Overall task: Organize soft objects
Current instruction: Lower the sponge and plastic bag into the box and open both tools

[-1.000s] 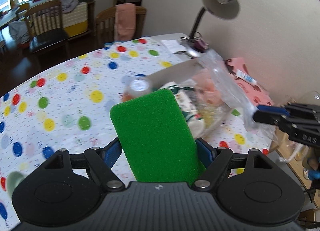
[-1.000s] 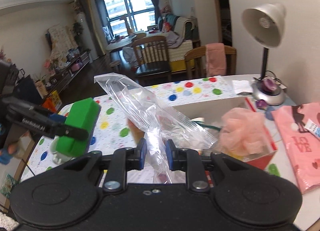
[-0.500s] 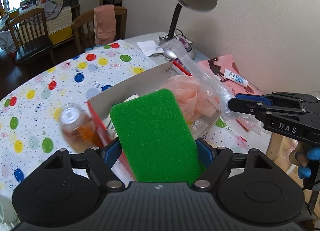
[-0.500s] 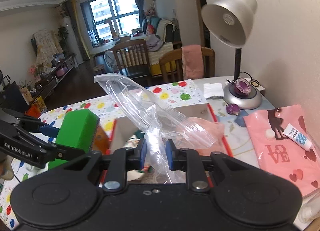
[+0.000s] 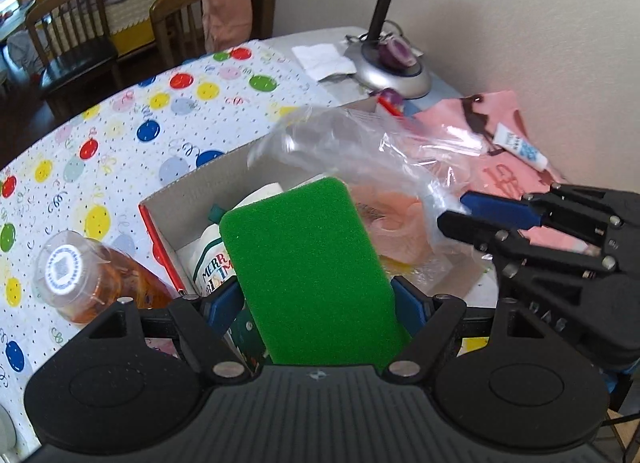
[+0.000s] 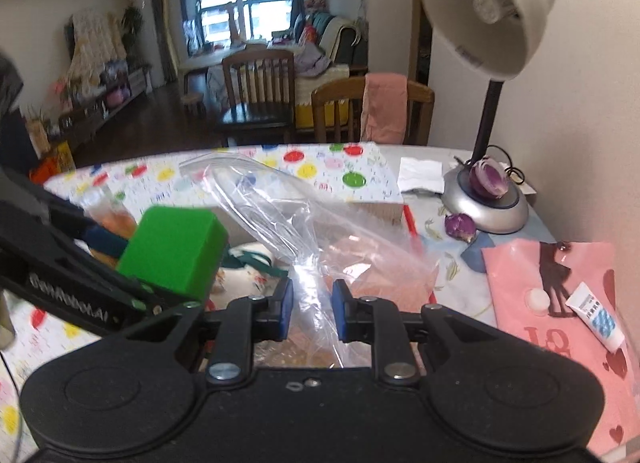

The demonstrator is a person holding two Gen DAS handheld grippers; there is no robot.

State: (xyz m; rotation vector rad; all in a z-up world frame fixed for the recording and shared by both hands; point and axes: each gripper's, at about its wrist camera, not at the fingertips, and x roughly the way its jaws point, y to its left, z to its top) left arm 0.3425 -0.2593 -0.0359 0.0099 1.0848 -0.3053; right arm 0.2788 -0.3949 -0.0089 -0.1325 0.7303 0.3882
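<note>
A green sponge [image 5: 308, 263] stands upright between the pads of my left gripper [image 5: 316, 303], which is shut on it. It hangs just over an open cardboard box [image 5: 192, 191] with a red rim. Inside the box lie a pink bath puff [image 5: 396, 219] and a white soft item printed "MERRY" [image 5: 212, 263]. My right gripper [image 6: 313, 309] is shut on the bunched neck of a clear plastic bag [image 6: 280, 215]. The bag billows over the box, just right of the sponge [image 6: 172, 251]. In the left wrist view, the right gripper [image 5: 452, 209] comes in from the right.
A bottle of orange liquid [image 5: 80, 275] stands left of the box on the polka-dot tablecloth [image 5: 120, 135]. A desk lamp [image 6: 488, 11] stands at the back right by the wall. A pink pouch [image 6: 552, 303] with a small tube [image 6: 596, 319] lies to the right. Chairs stand beyond the table.
Both grippers have moved across the table and lower, so the sponge and the bag now hang over the box. Neither grip has changed.
</note>
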